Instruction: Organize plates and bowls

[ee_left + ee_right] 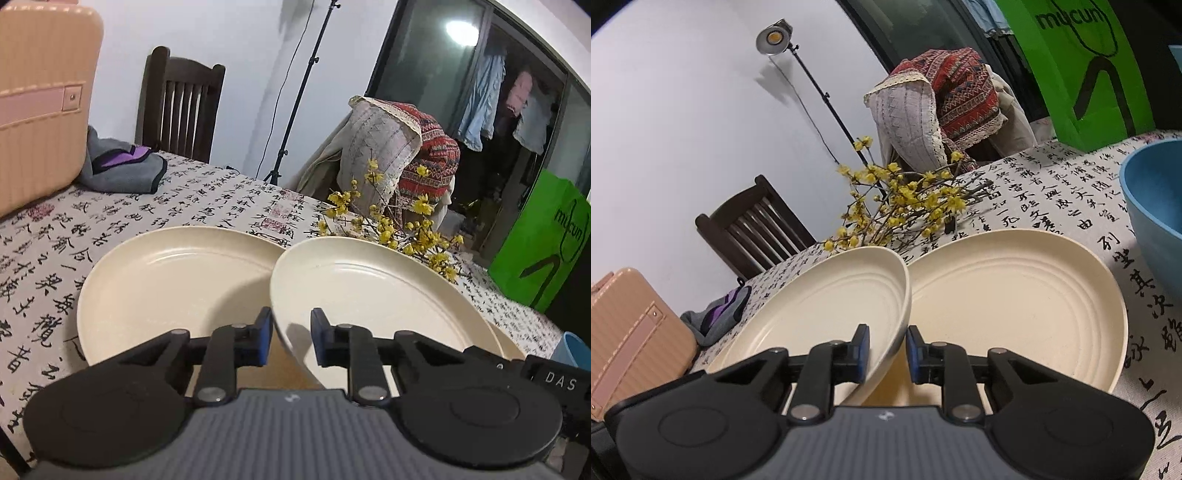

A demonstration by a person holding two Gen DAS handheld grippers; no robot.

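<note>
Several cream plates lie on the calligraphy tablecloth (184,199). My left gripper (291,334) is shut on the near-left rim of a tilted cream plate (369,288), which overlaps a flat cream plate (166,288) to its left. A sliver of another plate (508,343) shows under its right side. In the right wrist view my right gripper (887,350) is shut on the near-right rim of a raised plate (820,314), apparently the same one. That plate leans over a flat plate (1015,306) on the right. A blue bowl (1156,206) stands at the far right.
A spray of yellow flowers (406,225) lies just behind the plates. A pink suitcase (40,103) and a grey cloth (122,170) sit at the far left of the table. A green bag (543,240) stands at the right, and a dark chair (177,99) behind the table.
</note>
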